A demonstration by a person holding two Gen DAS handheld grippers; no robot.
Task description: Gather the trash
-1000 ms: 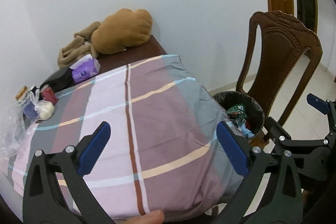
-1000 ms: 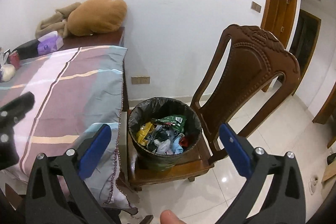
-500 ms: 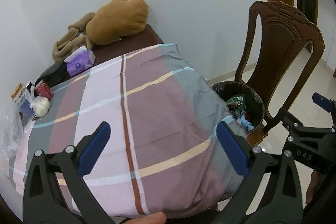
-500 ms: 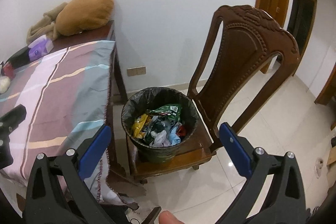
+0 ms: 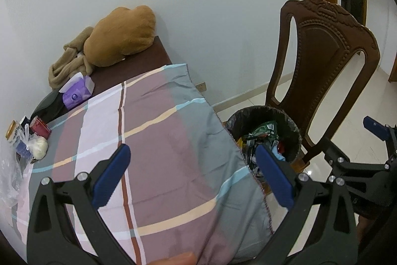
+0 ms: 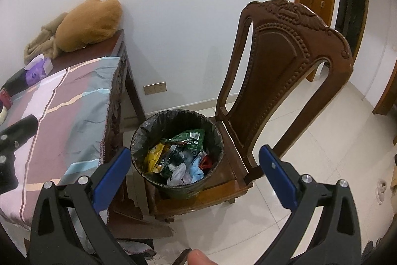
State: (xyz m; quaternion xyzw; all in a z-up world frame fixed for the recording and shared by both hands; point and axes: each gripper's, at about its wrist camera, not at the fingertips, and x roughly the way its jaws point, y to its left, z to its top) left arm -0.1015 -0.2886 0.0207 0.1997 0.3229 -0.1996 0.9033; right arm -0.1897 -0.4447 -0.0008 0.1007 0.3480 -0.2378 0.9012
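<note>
A: How do the left gripper (image 5: 191,173) and its blue-padded black fingers (image 5: 111,175) stand?

B: Spread wide, gripping nothing. Between them lies the striped pink, mauve and grey cloth (image 5: 153,140) covering the dark wooden bench (image 5: 148,58).

A: And the right gripper (image 6: 196,171)?

B: Also spread and empty. Framed between its fingers (image 6: 113,175) is the round bin lined with a black bag (image 6: 177,153), standing on the seat of the carved dark wooden chair (image 6: 280,71). The trash is inside it: a green wrapper (image 6: 189,139), a yellow wrapper (image 6: 155,157), pale blue and white crumpled bits.

A: What crowds the bin?

B: Left of the fingers, the bench's edge and hanging cloth sit just beside it; behind it rises the chair's back.

A: Anything farther out on the bench?

B: Beyond the left fingers, toward the far left: a white lump in a clear plastic bag (image 5: 37,147), a small red tin (image 5: 39,127), a purple tissue pack (image 5: 77,92), and by the white wall a tan plush bundle (image 5: 121,35).
</note>
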